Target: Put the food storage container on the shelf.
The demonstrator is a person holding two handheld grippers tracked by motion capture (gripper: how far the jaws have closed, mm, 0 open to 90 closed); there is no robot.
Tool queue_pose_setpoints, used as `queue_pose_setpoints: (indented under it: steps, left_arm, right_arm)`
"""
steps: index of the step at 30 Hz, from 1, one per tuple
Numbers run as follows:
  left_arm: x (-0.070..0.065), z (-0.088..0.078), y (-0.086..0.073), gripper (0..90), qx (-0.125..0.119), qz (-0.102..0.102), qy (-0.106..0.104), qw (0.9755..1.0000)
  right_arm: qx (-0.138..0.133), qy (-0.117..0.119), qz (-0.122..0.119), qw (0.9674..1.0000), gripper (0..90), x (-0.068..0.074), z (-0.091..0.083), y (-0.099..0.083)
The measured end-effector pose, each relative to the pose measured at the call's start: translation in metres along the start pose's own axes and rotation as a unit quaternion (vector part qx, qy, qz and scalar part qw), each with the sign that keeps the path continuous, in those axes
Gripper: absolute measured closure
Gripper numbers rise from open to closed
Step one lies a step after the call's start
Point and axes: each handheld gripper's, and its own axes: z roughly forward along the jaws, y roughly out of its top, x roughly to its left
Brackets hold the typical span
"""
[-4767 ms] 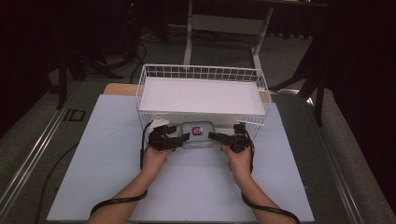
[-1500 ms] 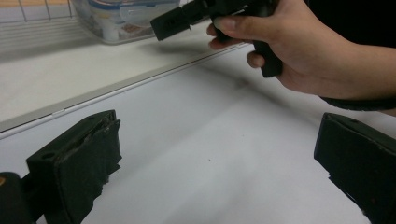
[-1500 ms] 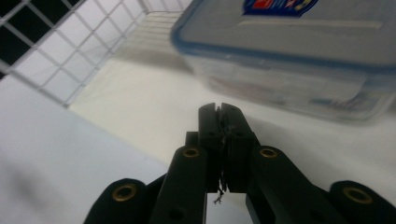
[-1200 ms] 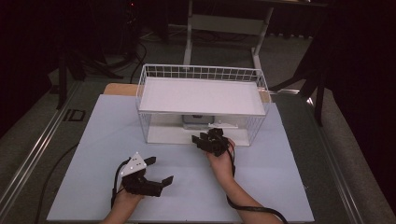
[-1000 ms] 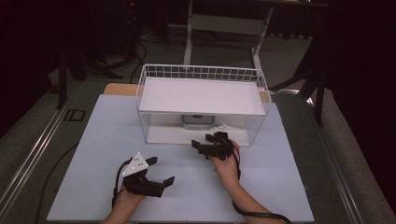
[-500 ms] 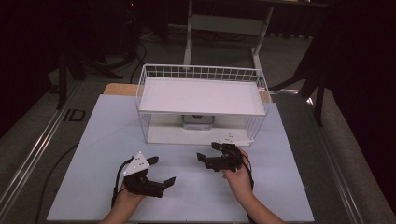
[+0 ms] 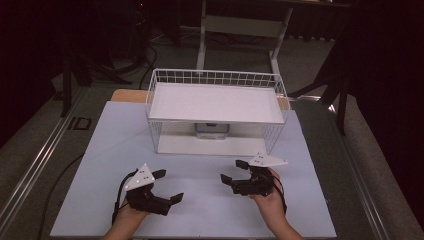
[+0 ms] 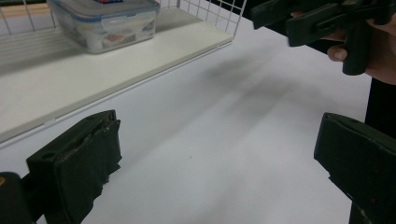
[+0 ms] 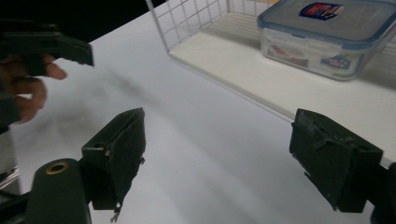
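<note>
On the lower shelf of the wire rack, a lidded plastic container sits just behind the front edge. Both tongs rest low over the white tabletop, well short of the rack. Left tongs: jaws wide apart, empty. Right tongs: jaws wide apart, empty. The container lies straight ahead, roughly centred between them, long axis crosswise; right tongs appear slightly nearer.

Box mostly hidden under shelf in high view; label print too small to read. Box cut off by top edge in left gripper view. Forearms cut by bottom edge.
</note>
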Motion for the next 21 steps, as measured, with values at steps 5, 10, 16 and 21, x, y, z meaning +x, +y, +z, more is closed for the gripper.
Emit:
queue_pose_setpoints:
  steps: [5,10,16,21]
  left_arm:
    - [0.002,-0.006,-0.002,1.5,-0.002,-0.002,0.004,1.0000]
    - [0.005,-0.011,-0.004,1.5,-0.004,-0.004,0.009,0.9999]
    - [0.006,-0.019,-0.006,1.5,-0.003,0.000,0.015,0.9999]
    - [0.009,-0.030,-0.006,1.5,-0.013,0.002,0.021,0.9997]
  right_arm:
    - [0.001,-0.005,-0.004,1.0000,17.8,-0.001,-0.011,-0.006]
    - [-0.002,-0.011,-0.020,0.9997,17.8,-0.001,-0.021,-0.013]
    - [-0.006,-0.007,-0.018,0.9998,17.7,-0.001,-0.034,-0.019]
    - [-0.010,-0.012,-0.010,0.9998,17.6,-0.006,-0.051,-0.027]
